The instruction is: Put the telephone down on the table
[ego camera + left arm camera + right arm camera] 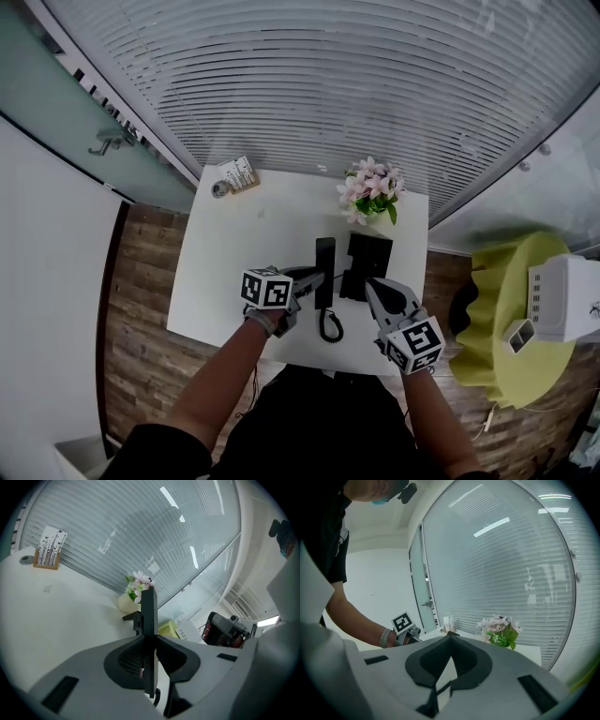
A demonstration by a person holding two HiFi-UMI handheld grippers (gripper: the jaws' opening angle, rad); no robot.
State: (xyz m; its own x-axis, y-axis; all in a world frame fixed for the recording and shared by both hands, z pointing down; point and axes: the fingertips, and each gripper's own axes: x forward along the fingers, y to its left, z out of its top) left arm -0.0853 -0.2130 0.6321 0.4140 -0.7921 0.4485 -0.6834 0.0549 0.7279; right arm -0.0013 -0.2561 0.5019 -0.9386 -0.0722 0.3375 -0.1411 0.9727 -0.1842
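Plainly, in the head view, the left gripper [317, 279] is clamping the black handset [325, 262], which is hanging over the near half of the white table [225, 272], just beside the left side of the telephone base [367, 264]. The coiled cord [329, 324] is looping down toward the table's near edge. The right gripper [371, 284] is hovering near the base's front, on its right side, and whether it is touching the base is not showing. A pot of flowers [371, 190] is standing at the far edge.

In the left gripper view the jaws are pressing on the handset from both sides, holding it edge-on and pointing toward the flowers.

In the right gripper view the jaws are meeting at their tips and carrying nothing.

As I am judging it, the cord is posing the main risk: stretching it during the lowering could be dragging the base toward the near edge. The narrow grip may also be letting the handset pivot, and setting it down too close to that edge could be sending it off the table.
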